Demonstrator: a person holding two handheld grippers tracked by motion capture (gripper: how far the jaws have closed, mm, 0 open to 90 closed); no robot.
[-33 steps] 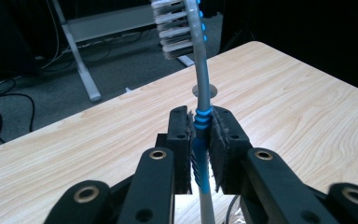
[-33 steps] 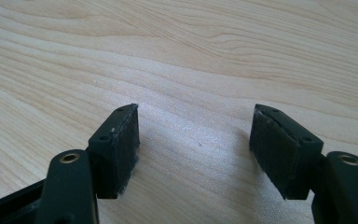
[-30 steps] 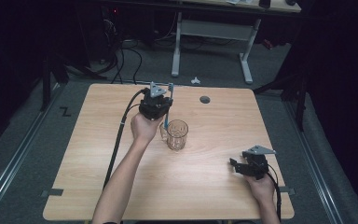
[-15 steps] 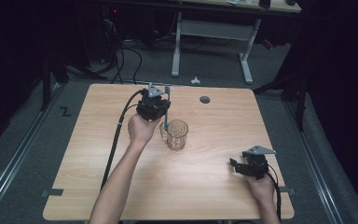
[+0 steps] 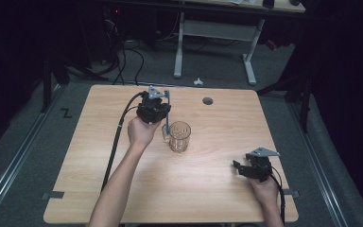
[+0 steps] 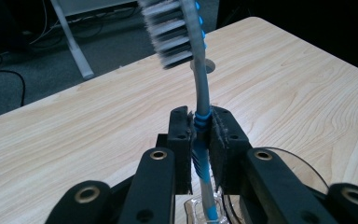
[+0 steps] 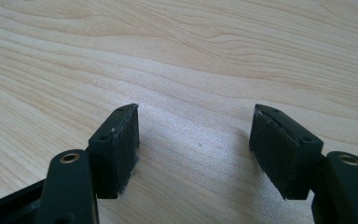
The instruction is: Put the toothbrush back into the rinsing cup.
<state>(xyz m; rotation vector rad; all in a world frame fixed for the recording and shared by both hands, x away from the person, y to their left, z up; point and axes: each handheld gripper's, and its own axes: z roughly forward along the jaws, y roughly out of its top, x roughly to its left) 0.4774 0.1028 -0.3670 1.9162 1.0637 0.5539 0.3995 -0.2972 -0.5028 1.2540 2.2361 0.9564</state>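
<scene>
Nearest the person, by the front right corner of the desk (image 5: pixel 75 189), the right gripper (image 5: pixel 238 167) rests low over the wood in the person's right hand (image 5: pixel 264 189). Its jaws are spread wide apart with nothing between them; the right gripper view shows bare wood grain in the gap.

Farther in, about the middle of the desk, stands a clear glass mug (image 5: pixel 179 136), upright, with its handle toward the left.

Just behind and to the left of the mug, the left hand (image 5: pixel 142 131) holds the left gripper (image 5: pixel 167 113). Its jaws are clenched on the blue ribbed grip of a toothbrush (image 6: pixel 199 79). The brush stands nearly upright, bristle head up and facing left in the left gripper view, and its lower end reaches down into the mug, whose rim curves below the jaws there.

Beyond, near the far edge of the desk, is a small round cable hole (image 5: pixel 208 100).
</scene>
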